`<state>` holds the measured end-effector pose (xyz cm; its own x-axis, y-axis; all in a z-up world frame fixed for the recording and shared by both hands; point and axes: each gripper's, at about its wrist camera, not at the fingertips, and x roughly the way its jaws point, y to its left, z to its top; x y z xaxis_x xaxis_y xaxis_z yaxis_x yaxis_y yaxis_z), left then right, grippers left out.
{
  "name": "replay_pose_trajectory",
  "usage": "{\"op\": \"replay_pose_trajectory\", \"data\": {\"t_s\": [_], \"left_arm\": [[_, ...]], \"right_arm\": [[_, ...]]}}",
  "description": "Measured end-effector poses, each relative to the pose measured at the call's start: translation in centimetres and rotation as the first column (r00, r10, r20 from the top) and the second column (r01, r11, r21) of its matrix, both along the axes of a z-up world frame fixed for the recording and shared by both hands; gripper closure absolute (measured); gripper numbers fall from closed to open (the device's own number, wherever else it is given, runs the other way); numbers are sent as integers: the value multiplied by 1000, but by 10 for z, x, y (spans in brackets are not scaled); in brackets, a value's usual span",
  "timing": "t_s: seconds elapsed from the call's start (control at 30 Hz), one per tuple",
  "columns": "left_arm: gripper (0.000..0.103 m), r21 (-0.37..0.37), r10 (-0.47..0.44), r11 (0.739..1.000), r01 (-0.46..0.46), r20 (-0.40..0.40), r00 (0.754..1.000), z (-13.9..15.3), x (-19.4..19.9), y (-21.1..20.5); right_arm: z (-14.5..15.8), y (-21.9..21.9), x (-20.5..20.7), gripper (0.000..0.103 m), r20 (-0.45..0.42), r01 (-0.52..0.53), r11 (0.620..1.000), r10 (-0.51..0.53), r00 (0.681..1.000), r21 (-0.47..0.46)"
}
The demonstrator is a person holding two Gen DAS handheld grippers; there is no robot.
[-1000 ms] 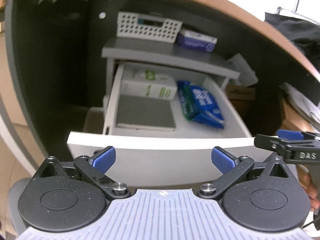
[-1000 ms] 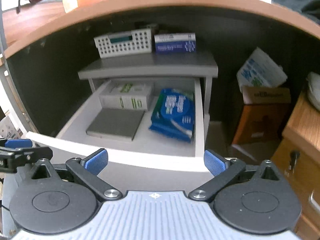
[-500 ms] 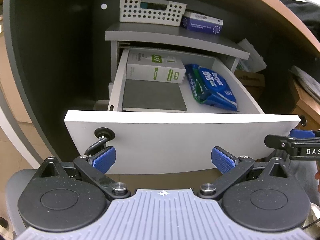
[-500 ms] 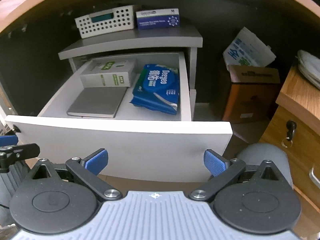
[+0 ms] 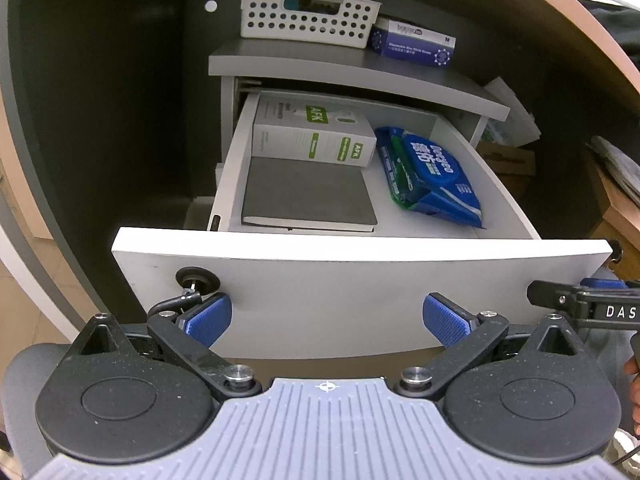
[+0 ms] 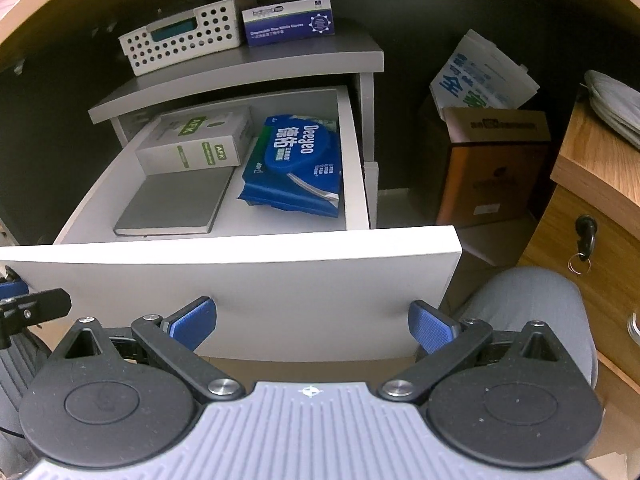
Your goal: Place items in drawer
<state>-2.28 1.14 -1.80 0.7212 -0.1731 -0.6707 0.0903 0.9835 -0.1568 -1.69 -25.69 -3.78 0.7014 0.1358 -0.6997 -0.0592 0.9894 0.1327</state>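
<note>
Drawer (image 5: 360,296): pulled out under the worktop, holding a white AFK box (image 5: 312,136) far left, grey notebook (image 5: 308,196) near left, blue wipes pack (image 5: 432,176) right
Left gripper (image 5: 327,314): jaws wide, empty, near drawer front
Right gripper (image 6: 312,320): jaws wide, empty
Advice: items look placed; push the front squarely with both, avoiding the lock key (image 5: 196,280)

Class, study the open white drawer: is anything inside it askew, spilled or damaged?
Only one thing: the blue wet-wipes packet lies slanted, its crumpled near end not square with the white drawer. The white-and-green box and grey notebook sit neatly, undamaged. Nothing has spilled.
</note>
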Motion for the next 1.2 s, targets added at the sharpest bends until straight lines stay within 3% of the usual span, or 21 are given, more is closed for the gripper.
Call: {"op": "replay_pose_trajectory", "data": {"t_s": [0.47,1.2], "left_arm": [[0,-19,30,999,-30,3,1000,-1,17,-2],[0,-20,47,999,-47,12,999,-3,81,-5]], "right_arm": [[-2,3,20,0,17,21,1000,-21,1000,1],[-8,7,88,0,60,4,999,-2,998,-40]]}}
